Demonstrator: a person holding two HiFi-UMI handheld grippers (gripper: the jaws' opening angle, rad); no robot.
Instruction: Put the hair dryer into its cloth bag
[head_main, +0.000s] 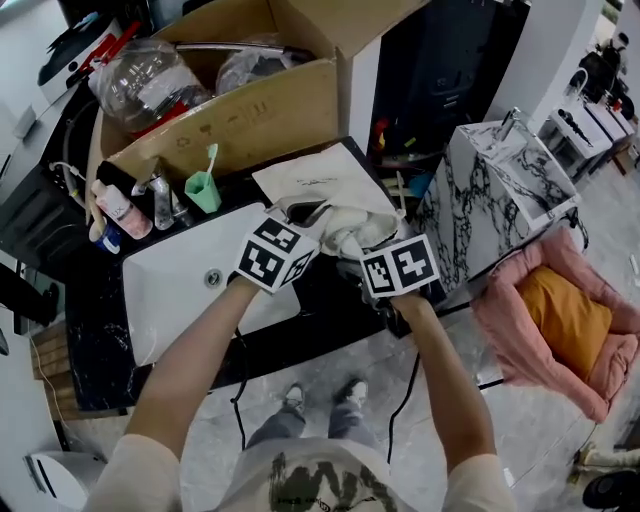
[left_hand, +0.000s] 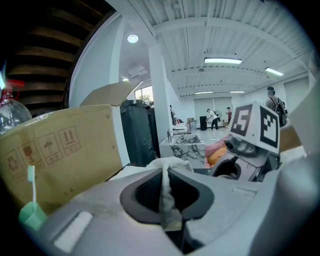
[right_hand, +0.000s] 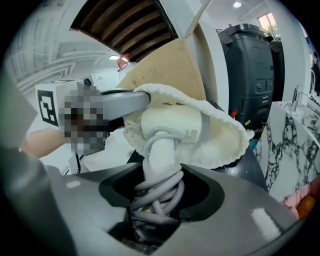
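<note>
A white hair dryer (right_hand: 172, 125) has its grey cord (right_hand: 157, 192) wound round the handle. My right gripper (right_hand: 157, 200) is shut on that handle and cord. The dryer's barrel lies in the open mouth of the cream cloth bag (right_hand: 225, 140). My left gripper (left_hand: 167, 200) is shut on a fold of the bag's rim (left_hand: 167, 167) and holds the mouth up. In the head view both grippers, the left (head_main: 300, 215) and the right (head_main: 355, 240), meet over the black counter, with the bag (head_main: 330, 185) spread behind them. The dryer is mostly hidden there.
A white sink (head_main: 180, 280) lies left of the grippers. Behind it stand a green toothbrush cup (head_main: 203, 190), small bottles (head_main: 120, 210) and an open cardboard box (head_main: 250, 100). A marble-pattern cabinet (head_main: 500, 190) and a pink pet bed (head_main: 560, 320) are on the right.
</note>
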